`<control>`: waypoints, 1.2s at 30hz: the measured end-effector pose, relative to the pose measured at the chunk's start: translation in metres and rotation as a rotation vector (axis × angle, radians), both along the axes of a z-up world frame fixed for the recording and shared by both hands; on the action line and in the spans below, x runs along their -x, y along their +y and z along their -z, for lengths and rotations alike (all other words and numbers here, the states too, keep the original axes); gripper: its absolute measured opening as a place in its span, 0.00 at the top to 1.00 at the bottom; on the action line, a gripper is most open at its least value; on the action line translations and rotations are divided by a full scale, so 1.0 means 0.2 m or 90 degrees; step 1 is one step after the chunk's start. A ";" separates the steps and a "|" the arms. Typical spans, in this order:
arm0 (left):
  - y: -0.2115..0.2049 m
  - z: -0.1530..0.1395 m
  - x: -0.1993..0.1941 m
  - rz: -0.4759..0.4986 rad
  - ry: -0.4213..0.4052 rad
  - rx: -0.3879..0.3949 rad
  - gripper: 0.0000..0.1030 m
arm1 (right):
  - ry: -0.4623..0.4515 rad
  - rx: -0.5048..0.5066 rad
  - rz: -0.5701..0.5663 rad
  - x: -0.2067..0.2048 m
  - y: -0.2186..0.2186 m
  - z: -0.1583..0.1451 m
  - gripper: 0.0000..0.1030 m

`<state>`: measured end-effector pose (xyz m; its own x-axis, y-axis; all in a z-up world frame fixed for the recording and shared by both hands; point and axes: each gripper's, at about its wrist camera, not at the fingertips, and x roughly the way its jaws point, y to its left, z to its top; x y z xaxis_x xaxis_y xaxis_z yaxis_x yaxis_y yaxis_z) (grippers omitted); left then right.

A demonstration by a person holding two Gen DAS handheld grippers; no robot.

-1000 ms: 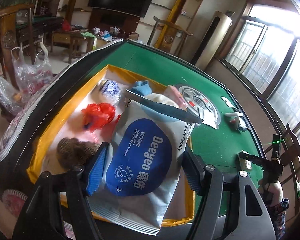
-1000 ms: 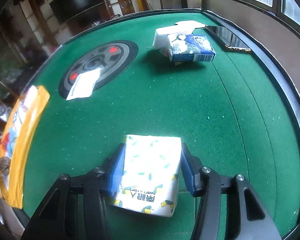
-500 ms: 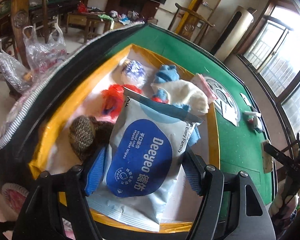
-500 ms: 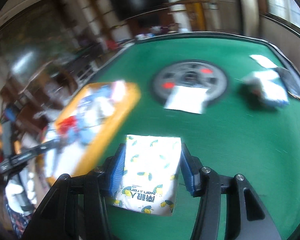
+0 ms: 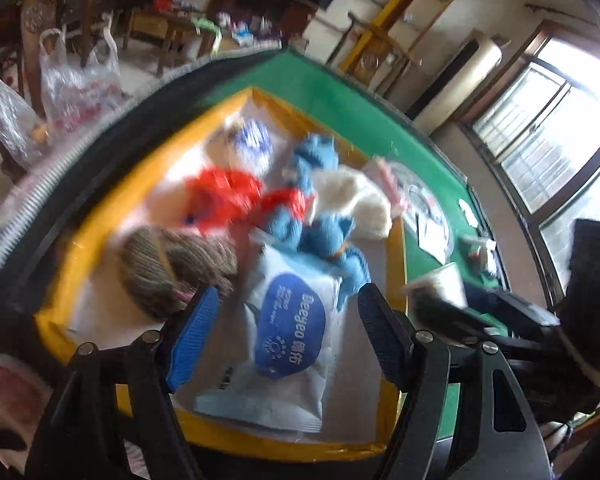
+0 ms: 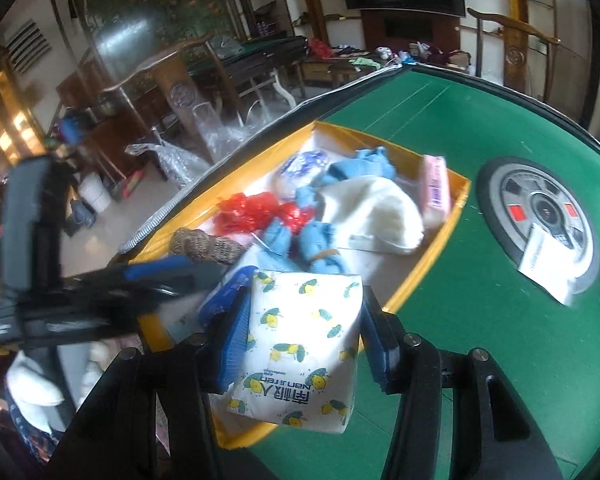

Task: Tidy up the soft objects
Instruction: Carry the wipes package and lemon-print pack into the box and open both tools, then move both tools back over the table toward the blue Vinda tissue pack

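A shallow yellow-rimmed tray (image 6: 458, 200) with a white floor sits near the edge of the green felt desk (image 6: 440, 128) and holds a jumble of soft things. At its far end lies a blue-and-white patterned bundle (image 6: 306, 162); next to it are a crumpled red plastic bag (image 6: 256, 210), blue knitted pieces (image 6: 364, 164) and a cream knitted hat (image 6: 374, 208). A pink packet (image 6: 436, 188) leans against the tray's far right wall. A brown knitted item (image 6: 206, 244) rests by the left wall. Nearer the camera, a Deeyeo wet-wipes pack (image 5: 290, 332) lies flat on the tray floor. The left claw (image 5: 288, 328) hangs over that pack with its jaws spread, having just been opening; the pack lies between the jaws, with a gap showing on each side. The right claw (image 6: 304, 336) is pinching a lemon-printed tissue pack (image 6: 300, 344) by its two sides, carrying it above the tray's near right corner. On the desk beyond the tray is a round grey panel (image 6: 540, 212) with a white card (image 6: 546, 260) lying across its near edge.
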<state>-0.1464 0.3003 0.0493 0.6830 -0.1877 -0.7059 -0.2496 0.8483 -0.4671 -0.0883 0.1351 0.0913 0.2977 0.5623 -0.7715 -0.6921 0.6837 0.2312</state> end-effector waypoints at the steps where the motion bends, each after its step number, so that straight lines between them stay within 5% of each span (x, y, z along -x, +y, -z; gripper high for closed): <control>1: 0.04 -0.04 0.05 -0.018 -0.025 0.000 0.30 | 0.007 -0.001 -0.005 0.00 0.02 0.01 0.54; 10: 0.35 -0.06 0.32 -0.156 -0.097 0.020 0.29 | 0.050 -0.012 -0.034 0.02 0.10 0.02 0.54; 25: 0.45 0.04 0.34 -0.159 -0.104 0.037 0.29 | 0.161 0.031 -0.184 0.11 0.66 0.26 0.54; 32: 0.43 0.02 0.33 -0.161 -0.106 0.017 0.29 | 0.086 0.099 -0.122 0.07 0.71 0.29 0.50; 36: 0.39 -0.02 0.34 -0.159 -0.107 0.008 0.29 | 0.087 0.051 -0.132 0.09 0.63 0.23 0.49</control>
<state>-0.2150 0.3775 0.0525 0.8159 -0.0078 -0.5781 -0.3680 0.7642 -0.5297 -0.1055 0.2611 0.0455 0.0730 0.5354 -0.8414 -0.7856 0.5506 0.2822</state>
